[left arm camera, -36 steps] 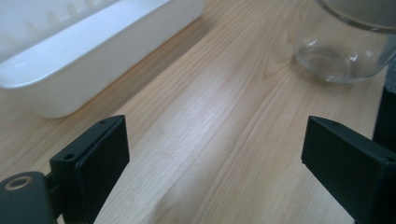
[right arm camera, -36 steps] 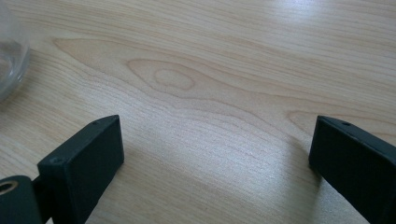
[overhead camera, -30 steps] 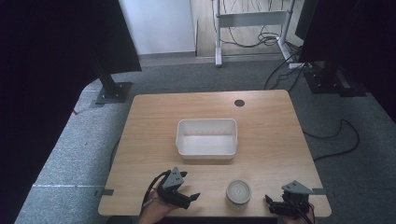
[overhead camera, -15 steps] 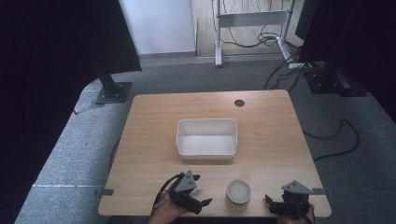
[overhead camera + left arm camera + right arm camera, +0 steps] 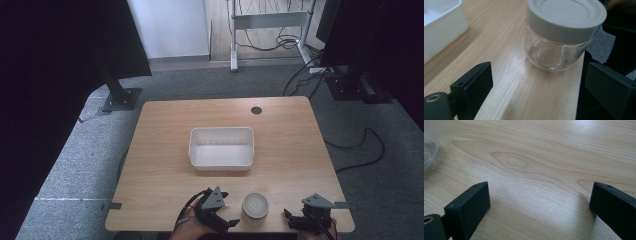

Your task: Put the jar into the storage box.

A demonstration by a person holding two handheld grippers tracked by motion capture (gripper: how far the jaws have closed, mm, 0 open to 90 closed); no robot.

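Left gripper (image 5: 226, 215) gapes wide just beside the round clear-glass jar (image 5: 559, 37), smooth grey lid on; right gripper (image 5: 295, 220) spread wide, empty, over grained wood table (image 5: 165, 130)

In the left gripper view the clear glass jar with a grey-white screw lid (image 5: 560, 32) loses its lid's far rim at the top edge, and the white plastic rectangular tub (image 5: 441, 27) is cut at the left and top so just a corner wall shows. In the right gripper view that jar is a mere sliver of curved glass at the left edge. From the high view the person's hands run off the bottom edge, and the jar's glass body hides under its lid.
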